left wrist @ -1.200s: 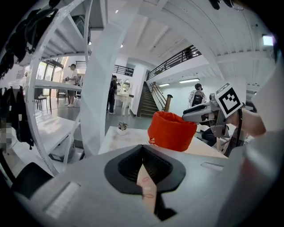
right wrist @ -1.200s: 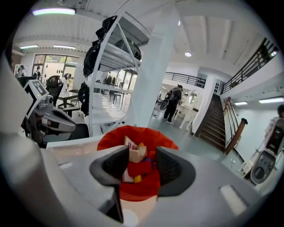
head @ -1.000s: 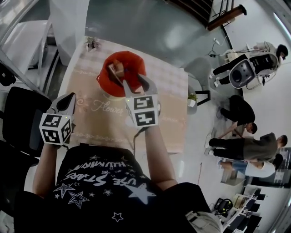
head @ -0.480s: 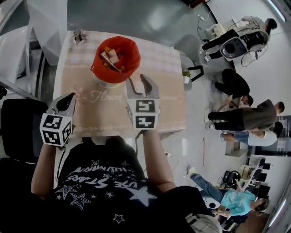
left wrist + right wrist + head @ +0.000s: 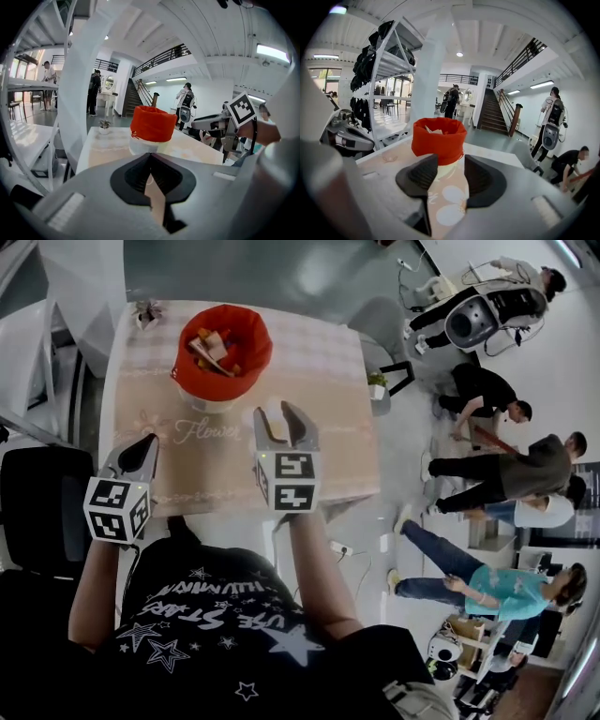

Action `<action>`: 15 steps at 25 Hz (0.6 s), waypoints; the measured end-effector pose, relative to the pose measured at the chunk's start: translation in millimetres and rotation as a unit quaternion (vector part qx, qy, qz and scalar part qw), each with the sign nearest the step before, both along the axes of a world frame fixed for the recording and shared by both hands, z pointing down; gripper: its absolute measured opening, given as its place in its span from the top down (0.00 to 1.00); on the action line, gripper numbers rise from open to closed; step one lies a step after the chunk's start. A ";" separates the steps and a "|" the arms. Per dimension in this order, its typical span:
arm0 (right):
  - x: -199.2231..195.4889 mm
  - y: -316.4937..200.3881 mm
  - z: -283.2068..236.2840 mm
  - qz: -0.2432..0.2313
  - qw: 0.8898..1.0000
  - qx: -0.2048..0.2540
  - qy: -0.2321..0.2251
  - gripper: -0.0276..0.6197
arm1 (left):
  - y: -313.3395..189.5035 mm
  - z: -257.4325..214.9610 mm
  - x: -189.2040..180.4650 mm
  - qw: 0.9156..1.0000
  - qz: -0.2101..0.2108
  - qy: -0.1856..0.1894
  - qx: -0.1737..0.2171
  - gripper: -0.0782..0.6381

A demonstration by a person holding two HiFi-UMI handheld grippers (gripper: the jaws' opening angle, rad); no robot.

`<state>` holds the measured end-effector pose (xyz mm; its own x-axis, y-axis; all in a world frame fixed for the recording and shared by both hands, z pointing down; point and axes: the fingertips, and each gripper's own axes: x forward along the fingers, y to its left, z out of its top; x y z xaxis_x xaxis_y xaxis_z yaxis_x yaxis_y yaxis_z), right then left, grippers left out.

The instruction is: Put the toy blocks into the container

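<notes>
Container: the red container (image 5: 223, 352) stands upright on its pale base at the far left part of the counter (image 5: 328, 427), mouth facing up, long axis vertical.
Toy blocks: the toy blocks (image 5: 208, 341) lie jumbled inside the container; one long pale block lies slanted across the mouth.
Head view only: the full mouth and its contents, and both tools over the near half of the counter.
Gripper views only: the container's side wall (image 5: 151, 123) and rim (image 5: 438, 133); only block tips show.
Left gripper: the left gripper (image 5: 148, 440) is at the near left edge, jaws closed tip to tip, empty.
Right gripper: the right gripper (image 5: 278, 413) is mid-counter, aimed at the container, jaws moderately apart and just closing, nothing between them.
Plant: a small potted plant (image 5: 145, 312) stands at the far left corner.
</notes>
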<state>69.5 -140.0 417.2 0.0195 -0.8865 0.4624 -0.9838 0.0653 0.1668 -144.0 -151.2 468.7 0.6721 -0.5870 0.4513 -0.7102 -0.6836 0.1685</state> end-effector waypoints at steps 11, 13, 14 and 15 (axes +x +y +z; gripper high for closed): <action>28.7 64.6 9.7 -0.006 1.000 -0.007 -0.028 0.85 | 62.7 -4.6 33.3 1.000 -0.002 -0.012 0.002 0.88; 35.0 77.2 9.1 -0.005 0.999 -0.004 -0.039 0.95 | 75.0 -6.3 39.6 1.000 -0.002 -0.013 0.005 0.88; 35.6 84.4 8.9 -0.010 0.999 -0.004 -0.044 0.95 | 81.7 -6.7 42.0 1.000 -0.002 -0.014 0.006 0.88; 35.1 91.6 8.4 -0.018 0.999 -0.004 -0.048 0.95 | 88.0 -7.4 43.9 1.000 -0.003 -0.014 0.008 0.88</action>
